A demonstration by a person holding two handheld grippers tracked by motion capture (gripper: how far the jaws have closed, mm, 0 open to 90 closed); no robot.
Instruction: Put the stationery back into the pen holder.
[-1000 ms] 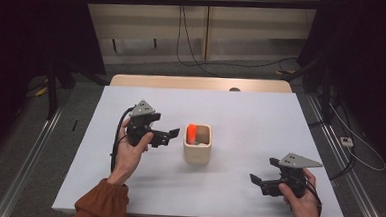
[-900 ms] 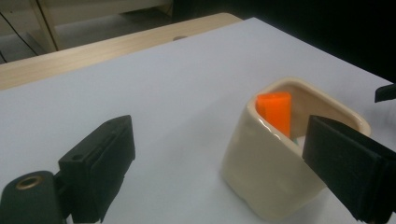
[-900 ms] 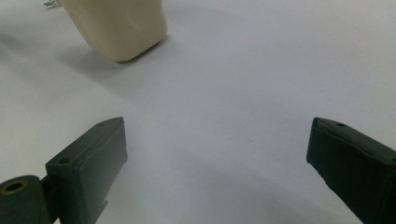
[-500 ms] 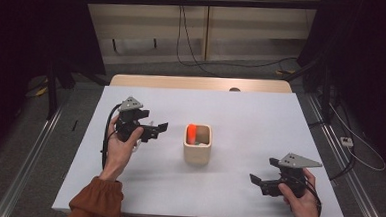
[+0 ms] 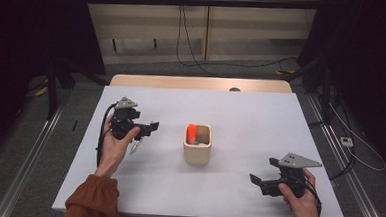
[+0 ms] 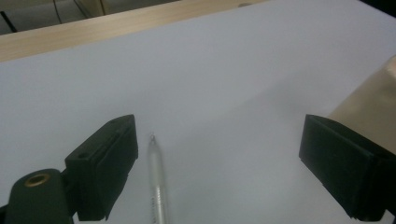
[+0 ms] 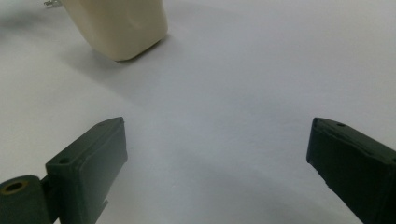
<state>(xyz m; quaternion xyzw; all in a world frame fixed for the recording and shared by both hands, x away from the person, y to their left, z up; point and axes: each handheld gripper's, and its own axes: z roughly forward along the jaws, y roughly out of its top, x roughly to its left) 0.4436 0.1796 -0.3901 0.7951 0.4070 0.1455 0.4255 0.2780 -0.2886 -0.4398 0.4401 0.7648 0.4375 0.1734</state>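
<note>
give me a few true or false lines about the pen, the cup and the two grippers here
1. The left gripper has its jaws open over a silver pen lying on the table. True.
2. The pen is clamped between the jaws. False: it lies loose on the table, near one jaw, with both jaws apart.
3. The cream cup holds something orange. True.
4. The right gripper is shut on the cup. False: its jaws are open and the cup stands farther off.
5. The cup lies tipped on its side. False: it stands upright.
</note>
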